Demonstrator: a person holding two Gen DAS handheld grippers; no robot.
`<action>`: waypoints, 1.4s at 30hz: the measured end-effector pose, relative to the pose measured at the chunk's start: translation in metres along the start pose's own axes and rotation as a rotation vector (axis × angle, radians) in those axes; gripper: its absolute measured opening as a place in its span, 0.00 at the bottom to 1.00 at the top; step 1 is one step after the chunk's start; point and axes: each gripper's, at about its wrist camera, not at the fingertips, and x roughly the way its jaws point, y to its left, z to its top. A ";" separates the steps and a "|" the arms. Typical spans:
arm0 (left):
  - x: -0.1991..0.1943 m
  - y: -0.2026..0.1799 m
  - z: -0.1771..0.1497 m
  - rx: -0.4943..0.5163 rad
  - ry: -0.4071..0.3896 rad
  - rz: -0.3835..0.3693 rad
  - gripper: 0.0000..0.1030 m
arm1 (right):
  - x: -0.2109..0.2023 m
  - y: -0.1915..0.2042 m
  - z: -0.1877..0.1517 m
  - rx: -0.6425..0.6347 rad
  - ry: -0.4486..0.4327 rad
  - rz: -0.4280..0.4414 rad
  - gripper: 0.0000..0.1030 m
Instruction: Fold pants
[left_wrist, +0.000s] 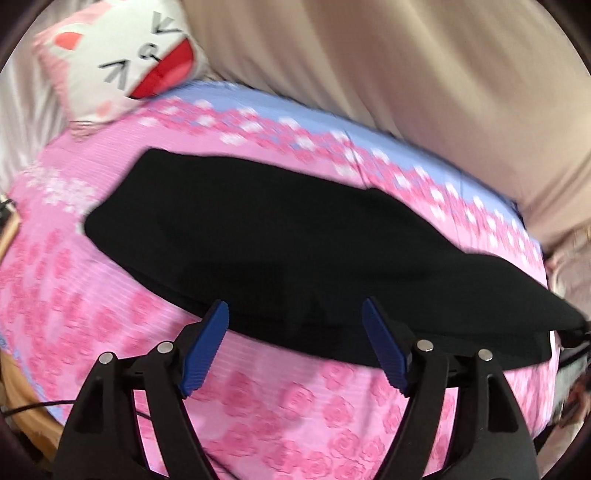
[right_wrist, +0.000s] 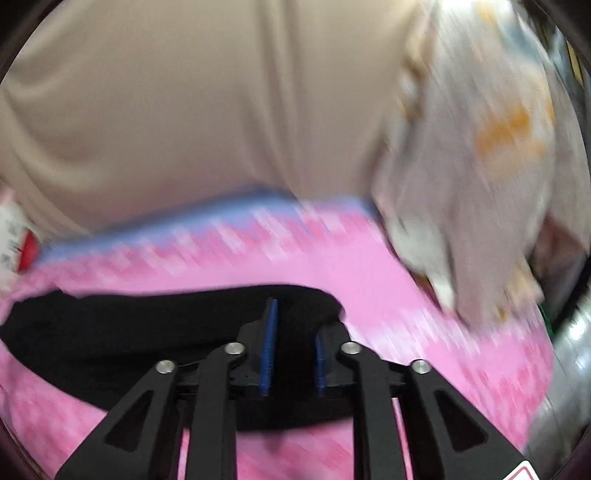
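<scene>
pants (left_wrist: 280, 236): black, flat on pink bed (left_wrist: 110, 317) | left gripper (left_wrist: 295, 314): jaws wide, empty | right gripper (right_wrist: 295, 332): jaws narrowed around pants edge, grip unclear

We see a pink rose-print sheet (left_wrist: 110, 295) with a blue edge — a cat-face pillow (left_wrist: 122, 62) against beige curtains (left_wrist: 406, 74).

pants (left_wrist: 266, 236) on bed (left_wrist: 110, 332) | cushion (left_wrist: 122, 62) behind, seemingly at curtain (left_wrist: 406, 66)
</scene>
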 end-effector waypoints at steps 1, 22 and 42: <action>0.005 -0.004 -0.003 0.012 0.012 -0.001 0.71 | 0.013 -0.011 -0.017 0.014 0.060 -0.079 0.41; 0.024 -0.054 -0.040 0.109 0.073 -0.041 0.88 | 0.053 -0.016 -0.013 0.253 0.198 0.050 0.66; 0.033 -0.087 -0.054 0.176 0.086 -0.035 0.89 | -0.006 0.007 -0.049 0.116 0.058 -0.016 0.60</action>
